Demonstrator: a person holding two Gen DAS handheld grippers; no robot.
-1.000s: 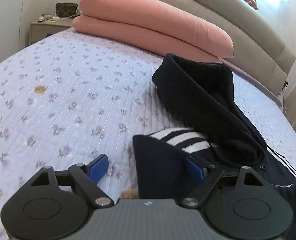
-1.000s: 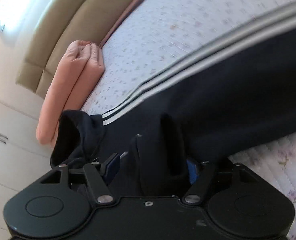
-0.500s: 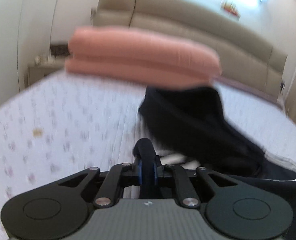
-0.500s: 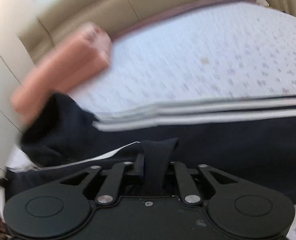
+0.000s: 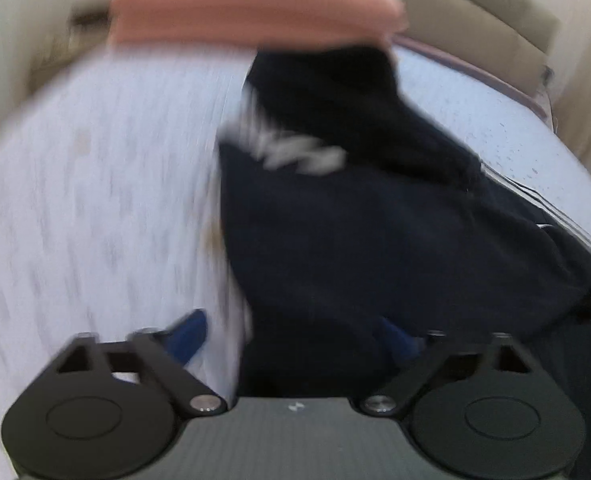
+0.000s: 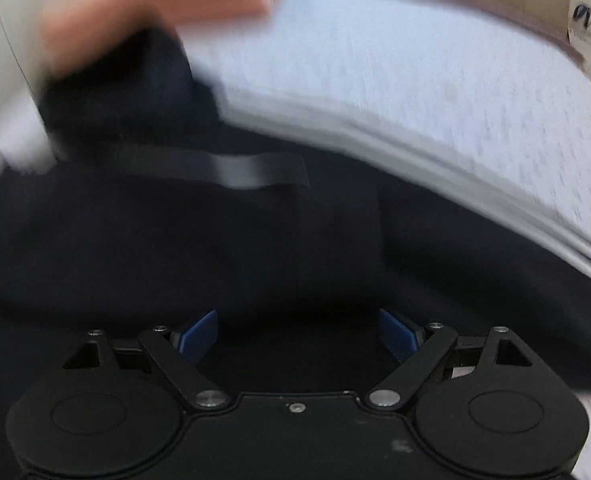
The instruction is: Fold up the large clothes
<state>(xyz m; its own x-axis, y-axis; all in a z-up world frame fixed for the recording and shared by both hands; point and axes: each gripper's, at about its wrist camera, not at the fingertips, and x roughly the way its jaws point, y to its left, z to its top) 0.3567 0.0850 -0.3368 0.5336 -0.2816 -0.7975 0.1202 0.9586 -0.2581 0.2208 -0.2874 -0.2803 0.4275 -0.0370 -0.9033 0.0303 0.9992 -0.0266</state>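
A dark navy garment with white stripes (image 5: 359,216) lies on the bed, its near part folded over itself. My left gripper (image 5: 295,332) is open over the garment's left edge, with its blue pads (image 5: 187,330) apart. In the right wrist view the garment (image 6: 255,240) fills the lower half, white side stripes curving along its far edge. My right gripper (image 6: 297,334) is open just above the cloth and holds nothing. Both views are motion-blurred.
The bed has a pale lilac floral quilt (image 5: 95,184). Stacked pink pillows (image 5: 247,4) lie at the head of the bed against a beige padded headboard (image 5: 475,12). The quilt (image 6: 435,80) extends beyond the garment in the right view.
Both grippers were shut on the garment's cloth half a second ago; now both are open and the cloth lies released. Both cameras have moved and blurred.
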